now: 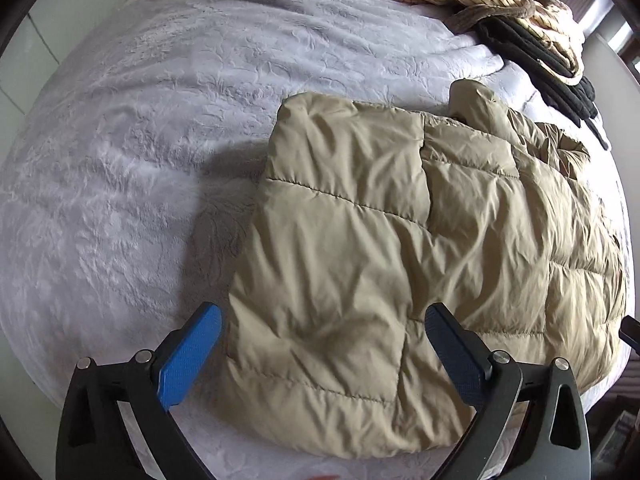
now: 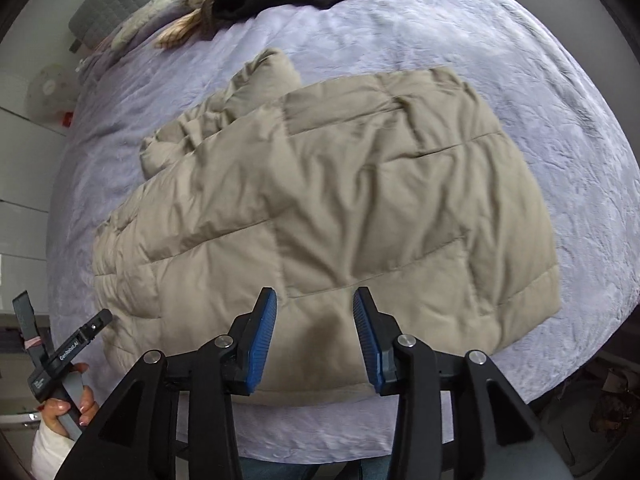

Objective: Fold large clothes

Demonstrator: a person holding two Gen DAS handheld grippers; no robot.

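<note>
Hovering with jaws apart and empty, left gripper [image 1: 322, 314] and right gripper [image 2: 314, 300] overlook the jacket [image 2: 320, 200] on the bed [image 1: 140, 120]; pinch its near hem evenly before folding.

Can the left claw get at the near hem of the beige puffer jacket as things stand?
Probably yes: the left claw hangs open right above the beige puffer jacket, its hem lying uncovered on the bedspread.
</note>
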